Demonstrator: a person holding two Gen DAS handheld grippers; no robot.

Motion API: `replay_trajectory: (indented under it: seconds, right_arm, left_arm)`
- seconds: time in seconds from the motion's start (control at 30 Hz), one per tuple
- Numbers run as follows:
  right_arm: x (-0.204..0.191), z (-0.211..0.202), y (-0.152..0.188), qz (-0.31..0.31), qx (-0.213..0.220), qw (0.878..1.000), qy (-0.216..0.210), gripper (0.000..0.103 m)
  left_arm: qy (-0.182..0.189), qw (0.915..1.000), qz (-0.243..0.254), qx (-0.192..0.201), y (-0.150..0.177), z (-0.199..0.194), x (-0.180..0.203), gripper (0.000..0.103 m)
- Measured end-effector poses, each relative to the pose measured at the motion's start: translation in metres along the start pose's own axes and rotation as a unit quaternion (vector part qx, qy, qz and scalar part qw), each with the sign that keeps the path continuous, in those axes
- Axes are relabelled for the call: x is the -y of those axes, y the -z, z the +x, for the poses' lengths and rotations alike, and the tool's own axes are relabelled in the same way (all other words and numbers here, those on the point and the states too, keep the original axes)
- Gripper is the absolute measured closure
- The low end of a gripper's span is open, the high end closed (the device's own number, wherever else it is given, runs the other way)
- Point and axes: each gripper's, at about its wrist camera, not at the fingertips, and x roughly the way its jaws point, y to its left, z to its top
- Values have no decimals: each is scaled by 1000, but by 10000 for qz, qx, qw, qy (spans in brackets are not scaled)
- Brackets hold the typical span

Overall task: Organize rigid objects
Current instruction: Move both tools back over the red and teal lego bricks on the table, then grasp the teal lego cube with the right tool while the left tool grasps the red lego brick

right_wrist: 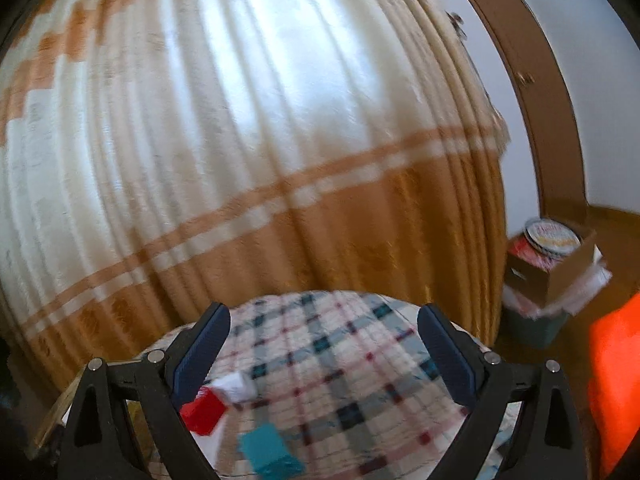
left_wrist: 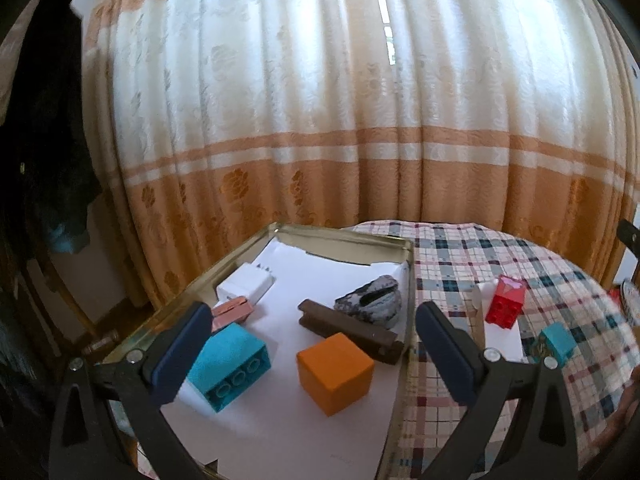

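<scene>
In the left wrist view a shallow gold-rimmed tin tray lined with white paper holds an orange cube, a turquoise brick, a brown stapler-like bar, a grey stone, a white charger and a pink piece. My left gripper hangs open just above the tray, the cube between its fingers without touching. On the plaid cloth lie a red brick and a small turquoise brick. My right gripper is open and empty above the cloth, with the red brick and the turquoise brick below it.
A cream and orange curtain hangs close behind the table. The plaid cloth covers the tabletop right of the tray. A cardboard box with plates sits on the floor at right, beside something bright orange. Dark furniture stands at left.
</scene>
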Motion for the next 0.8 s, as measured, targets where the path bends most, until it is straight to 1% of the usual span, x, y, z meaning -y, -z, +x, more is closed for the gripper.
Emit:
replay_trajectory:
  seconds: [0.07, 0.1, 0.2, 0.23, 0.37, 0.47, 0.53, 0.6, 0.67, 0.7, 0.8]
  right_arm:
    - [8, 6, -2, -53, -237, 9997, 36, 7]
    - [12, 8, -3, -14, -329, 9995, -14, 7]
    - [19, 7, -4, -54, -469, 9989, -39, 7]
    - [19, 7, -4, -126, -511, 9986, -37, 7]
    - [21, 8, -1, -249, -732, 9970, -104, 7]
    - [13, 13, 3, -444, -992, 9938, -214, 7]
    - [3, 17, 7, -695, -1235, 9890, -426, 7]
    - [-7, 20, 12, -901, -1466, 9830, -640, 7]
    - [-16, 27, 20, -1048, -1766, 9749, -855, 7]
    - [-22, 31, 24, -1171, -1956, 9690, -952, 7]
    - [-32, 37, 30, -1411, -2160, 9611, -990, 7]
  left_arm:
    - [3, 9998, 181, 28, 0, -3, 8, 0]
    - [39, 9997, 238, -13, 0, -3, 12, 0]
    - [318, 9989, 108, -313, 2, 0, 16, 0]
    - [350, 9985, 138, -395, 3, 1, 19, 0]
    - [321, 9982, 331, -388, 4, -2, 30, 0]
    - [499, 9968, 336, -519, 6, -2, 37, 0]
    - [619, 9954, 347, -647, 9, 0, 44, 0]
    - [588, 9951, 461, -653, 8, -1, 49, 0]
    - [576, 9953, 461, -622, 8, -2, 50, 0]
    - [577, 9954, 445, -618, 8, -2, 49, 0]
    - [551, 9955, 382, -666, 8, 0, 47, 0]
